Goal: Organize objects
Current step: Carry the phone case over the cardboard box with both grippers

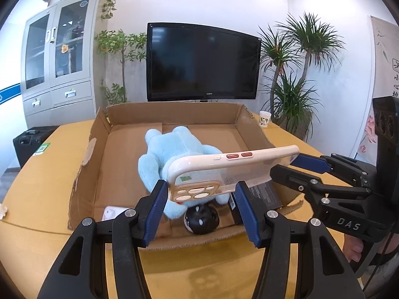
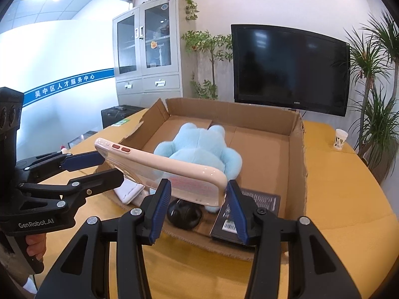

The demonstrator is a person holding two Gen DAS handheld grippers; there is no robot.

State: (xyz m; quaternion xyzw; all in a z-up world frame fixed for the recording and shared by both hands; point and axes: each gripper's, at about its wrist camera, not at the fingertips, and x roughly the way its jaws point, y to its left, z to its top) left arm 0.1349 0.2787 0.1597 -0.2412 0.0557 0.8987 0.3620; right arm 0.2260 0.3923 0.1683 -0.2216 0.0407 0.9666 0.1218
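Above the box's near edge, both grippers clamp one phone case: left gripper [image 1: 200, 196] on its camera end, right gripper [image 2: 198, 195] on the other. Cream rim, clear back, red side buttons. Step, I'd judge: carrying it w/ two hands; next needs a level, synced move. Blue plush toy [image 1: 172, 152] at 12 o'clock, in cardboard box [image 1: 174, 113].

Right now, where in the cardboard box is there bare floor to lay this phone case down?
The cardboard box has bare floor along its back wall and down the right side beside the blue plush toy. The near end is crowded: black ball, black packet, and a white item.
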